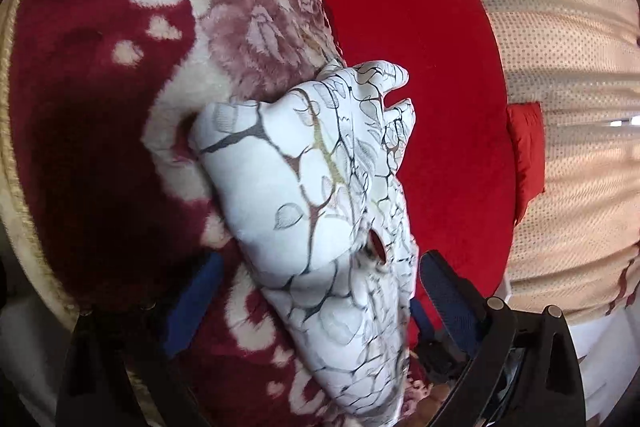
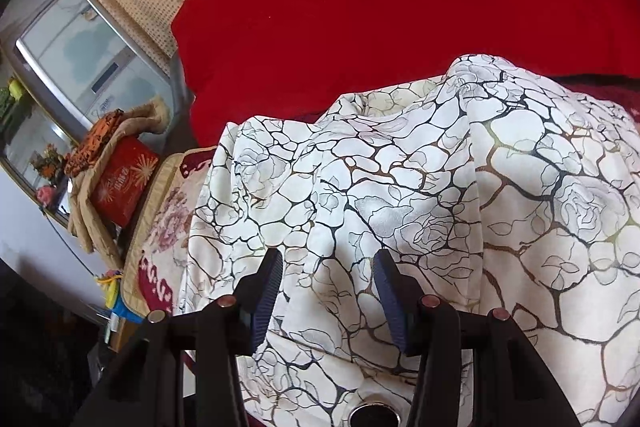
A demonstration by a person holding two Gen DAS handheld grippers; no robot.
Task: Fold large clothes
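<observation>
**Q:** Garment position relative to each pair of jaws?

**A:** White garment (image 2: 400, 195), printed with dark crackle lines and rose outlines. In the right wrist view it lies spread beneath and ahead of the right gripper (image 2: 328, 291), covering the surface on both sides of the fingers. In the left wrist view a bunched, rolled length of the same cloth (image 1: 320, 195) runs between the fingers of the left gripper (image 1: 312, 291) and extends well ahead of them.

**Q:** State of the jaws?

**A:** Right jaws stand partly apart, with the blue ribbed pads (image 2: 390, 303) clear of each other; the cloth lies flat below the gap and no fold is pinched between them. Left jaws stand wide, one blue pad (image 1: 192, 303) on each side of the bunched cloth; whether either pad presses the cloth cannot be told.

**Q:** Surroundings?

**A:** Beyond the right fingertips, a red cushion (image 2: 380, 7) lies just past the far edge of the garment. Left of the left jaws, a maroon-and-cream floral plush blanket (image 1: 100, 107); right of them, a cream dotted curtain (image 1: 560, 67). Far left of the right jaws, a red box (image 2: 124, 183) under a tan cloth.
</observation>
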